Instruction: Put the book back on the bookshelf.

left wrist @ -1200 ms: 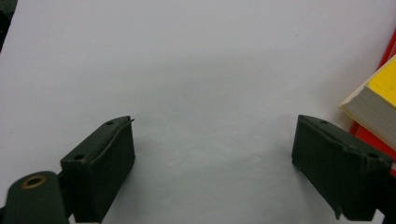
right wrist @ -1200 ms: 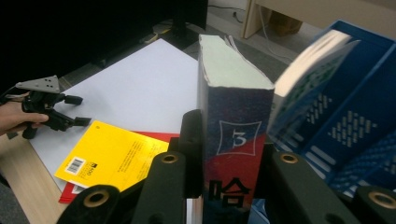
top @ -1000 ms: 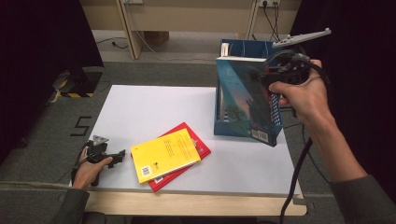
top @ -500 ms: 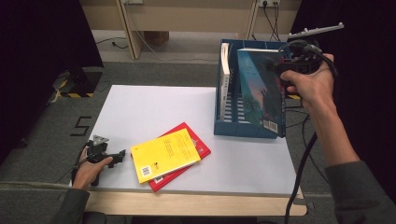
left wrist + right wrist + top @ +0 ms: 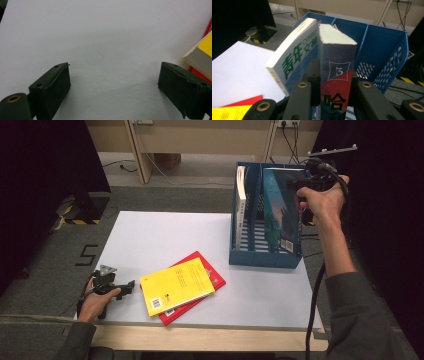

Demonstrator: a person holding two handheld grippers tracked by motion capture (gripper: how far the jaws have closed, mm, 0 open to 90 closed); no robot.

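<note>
A blue file box (image 5: 265, 257) with slotted walls holds a dark blue book (image 5: 282, 210) and a white-spined book (image 5: 241, 205). A yellow book (image 5: 177, 285) lies on a red one (image 5: 212, 276) on the white tabletop (image 5: 160, 235).

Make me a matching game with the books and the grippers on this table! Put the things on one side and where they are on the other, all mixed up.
Things:
1. yellow book
2. red book
3. white book
4. dark blue book

Places or states:
A. clamped in the right gripper over the blue file rack
B. lying flat on the table, under another book
C. standing in the rack's left slot
D. lying on top of another book, near the open left gripper

Pairs: 1-D, 2-B, 3-C, 4-A
</note>
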